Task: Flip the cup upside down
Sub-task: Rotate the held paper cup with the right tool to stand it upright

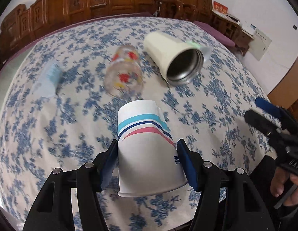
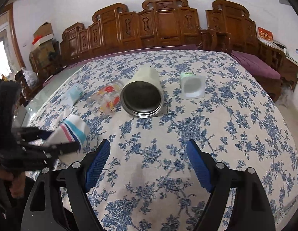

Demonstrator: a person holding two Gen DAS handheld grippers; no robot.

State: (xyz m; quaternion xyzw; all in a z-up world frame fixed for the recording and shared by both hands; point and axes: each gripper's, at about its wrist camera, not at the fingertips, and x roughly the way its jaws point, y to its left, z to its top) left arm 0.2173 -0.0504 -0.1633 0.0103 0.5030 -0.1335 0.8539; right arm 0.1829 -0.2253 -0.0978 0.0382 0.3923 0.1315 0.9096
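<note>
- Left gripper (image 1: pixel 147 159): blue pads pinching a white paper cup (image 1: pixel 147 146) with teal, navy and pink stripes; cup sits low centre of the left wrist view, rim toward the camera, base pointing away, tilted.
- Right wrist view: same cup (image 2: pixel 74 134) at left edge, held above the floral tablecloth (image 2: pixel 216 125).
- Right gripper (image 2: pixel 149 165): fingers spread wide, holding nothing, bottom centre of its frame.
- Steel-lined cream tumbler (image 2: pixel 143 94) lies on its side, centre; mouth faces camera.
- Printed glass (image 2: pixel 104 98) lies just left of the tumbler.
- Small white tub (image 2: pixel 191 86) to the tumbler's right.
- Carved wooden bench (image 2: pixel 164 25) along the far wall.
</note>
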